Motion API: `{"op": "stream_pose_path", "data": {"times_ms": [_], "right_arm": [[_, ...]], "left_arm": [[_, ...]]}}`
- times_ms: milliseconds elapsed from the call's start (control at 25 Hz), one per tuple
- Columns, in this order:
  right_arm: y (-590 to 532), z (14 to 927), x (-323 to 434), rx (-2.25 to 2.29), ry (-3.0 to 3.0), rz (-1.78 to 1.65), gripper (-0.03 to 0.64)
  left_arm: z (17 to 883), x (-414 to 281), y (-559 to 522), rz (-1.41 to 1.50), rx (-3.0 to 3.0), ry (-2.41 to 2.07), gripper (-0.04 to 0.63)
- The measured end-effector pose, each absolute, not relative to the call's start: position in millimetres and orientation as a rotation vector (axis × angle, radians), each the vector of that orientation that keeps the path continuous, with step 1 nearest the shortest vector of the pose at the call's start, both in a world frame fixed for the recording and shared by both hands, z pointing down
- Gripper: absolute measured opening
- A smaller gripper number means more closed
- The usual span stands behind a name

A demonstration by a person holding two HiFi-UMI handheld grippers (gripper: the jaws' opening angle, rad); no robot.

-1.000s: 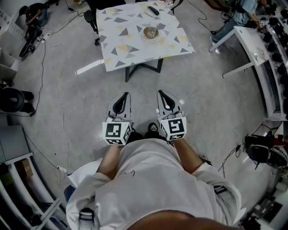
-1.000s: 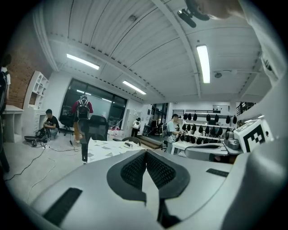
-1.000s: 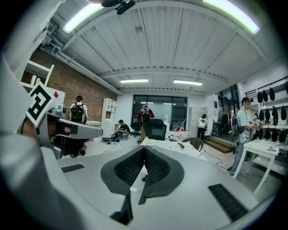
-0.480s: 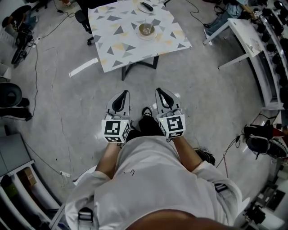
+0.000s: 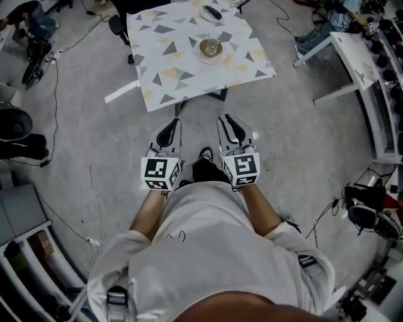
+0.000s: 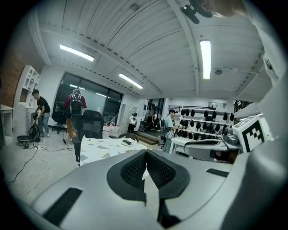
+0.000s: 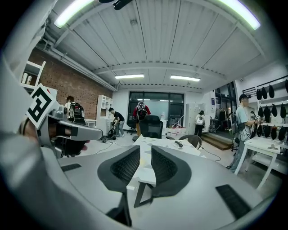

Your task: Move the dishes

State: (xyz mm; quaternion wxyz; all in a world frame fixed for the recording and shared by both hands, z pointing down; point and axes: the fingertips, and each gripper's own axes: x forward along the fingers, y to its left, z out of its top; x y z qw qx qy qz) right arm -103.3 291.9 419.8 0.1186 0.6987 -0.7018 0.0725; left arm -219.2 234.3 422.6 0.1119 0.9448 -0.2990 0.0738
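A table point(image 5: 164, 69) with a triangle-patterned top stands ahead of me. On it sits a bowl on a plate point(image 5: 211, 48), and farther back a plate with a dark object point(image 5: 211, 12). Both grippers hang side by side over the floor, short of the table's near edge. My left gripper point(image 5: 171, 123) is shut and empty, its pads touching point(image 6: 145, 152). My right gripper point(image 5: 227, 118) has just been opening; its jaws stand a little apart with nothing between them point(image 7: 145, 150). The right gripper view shows the table point(image 7: 162, 143) beyond the jaws.
A dark office chair point(image 5: 118, 25) stands at the table's far left. A white desk point(image 5: 352, 56) is at the right, and a rack of black items lines the right wall. A bicycle point(image 5: 34, 50) and cables lie at the left. Several people stand in the background.
The table has come nearer to both grippers as I walked toward it. Both grippers kept their side-by-side pose in front of my body.
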Motion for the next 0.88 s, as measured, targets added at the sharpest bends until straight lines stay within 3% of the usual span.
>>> {"op": "stream_pose_path", "data": {"times_ms": [640,880], "right_arm": [[224.7,433.8,18.9,2.057,-2.049,0.300,0.135],[195.2,451.3,40.9,2.021,-2.056,0.333,0.155]], "left_arm": [[441.4,-101.2,157.8,0.337,2.729,-0.844,0.020],[456.7,-86.8,127.2,0.394,2.688,-0.880,0.020]]}}
